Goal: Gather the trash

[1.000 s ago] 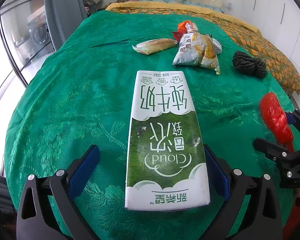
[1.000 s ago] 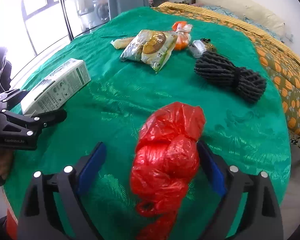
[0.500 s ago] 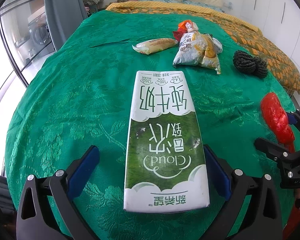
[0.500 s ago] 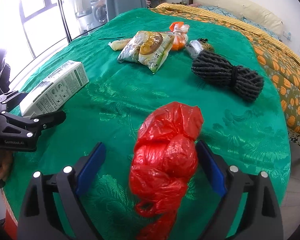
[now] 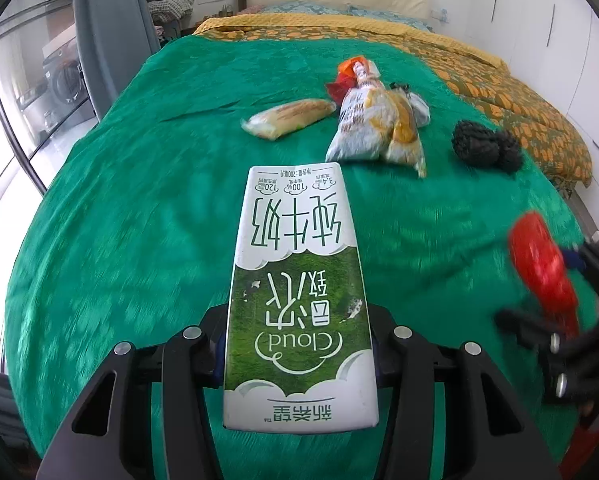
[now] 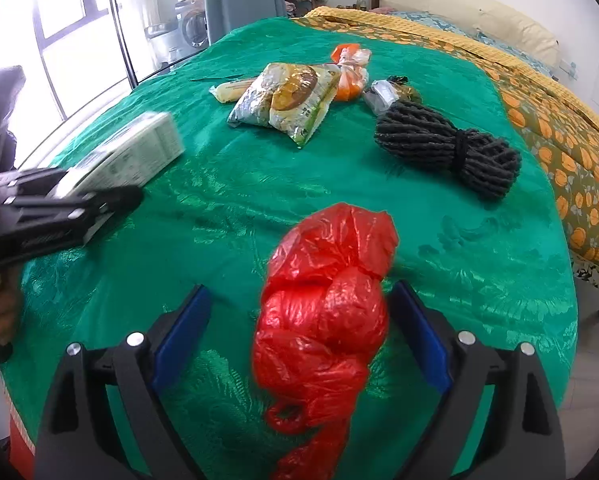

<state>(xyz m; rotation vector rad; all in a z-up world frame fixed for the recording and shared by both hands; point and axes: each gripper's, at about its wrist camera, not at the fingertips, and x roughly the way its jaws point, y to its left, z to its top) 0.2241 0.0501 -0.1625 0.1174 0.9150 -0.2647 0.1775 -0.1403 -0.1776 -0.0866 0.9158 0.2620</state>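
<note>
A white and green milk carton [image 5: 295,264] lies flat on the green cloth, running away from the camera. My left gripper [image 5: 297,344] straddles its near end, and its jaws are closing, with both pads against the carton's sides. The right wrist view shows the same carton [image 6: 139,156] at the left, inside the left gripper [image 6: 99,208]. A crumpled red plastic bag [image 6: 327,280] sits between the jaws of my right gripper [image 6: 299,320], which stands open with gaps on both sides. The left wrist view catches that red bag [image 5: 539,264] at its right edge.
Farther back on the green cloth [image 5: 119,200] lie a wrapped bread roll [image 5: 291,118], a yellow snack packet [image 5: 375,120], an orange wrapper [image 5: 353,70] and a bundle of dark rope [image 5: 485,146]. A bed with an orange-patterned cover [image 5: 499,80] stands behind.
The left gripper's jaws have swung in from wide open to the sides of the milk carton. The right gripper and the red bag have not moved.
</note>
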